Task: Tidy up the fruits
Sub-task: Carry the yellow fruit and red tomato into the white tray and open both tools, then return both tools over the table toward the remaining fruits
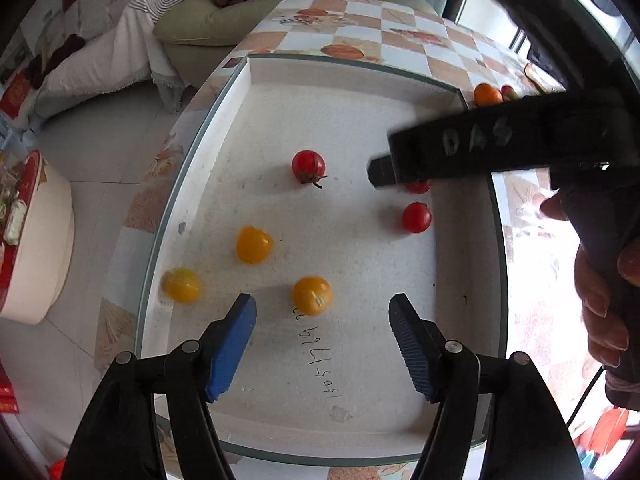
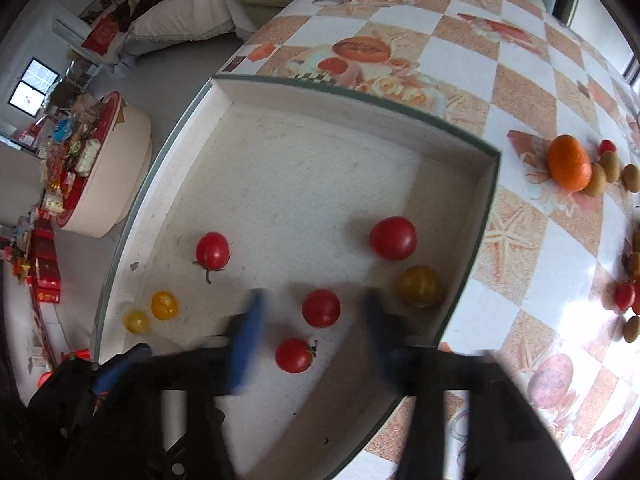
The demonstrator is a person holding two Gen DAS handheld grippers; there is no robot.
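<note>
Both grippers, left (image 1: 322, 312) and right (image 2: 314, 320), gaped empty; the right should straddle the tomato (image 2: 321, 308) at twelve o'clock squarely.

Left gripper (image 1: 322, 320): black linkage arms w/ silver round pins at joints; fingers (image 1: 232, 344) tipped w/ blue ribbed pads, one bright blue, other darker navy. Right gripper (image 2: 314, 328): same black frame, blue pads, blurred in own view. Seen from left wrist cam: black bar-shaped body, "DAS" scrawled on side in pale marker, small white print near the grip, thin black cable below. Hand (image 1: 604, 300) on the grip: bare skin, pinkish-tan, no glove.
</note>
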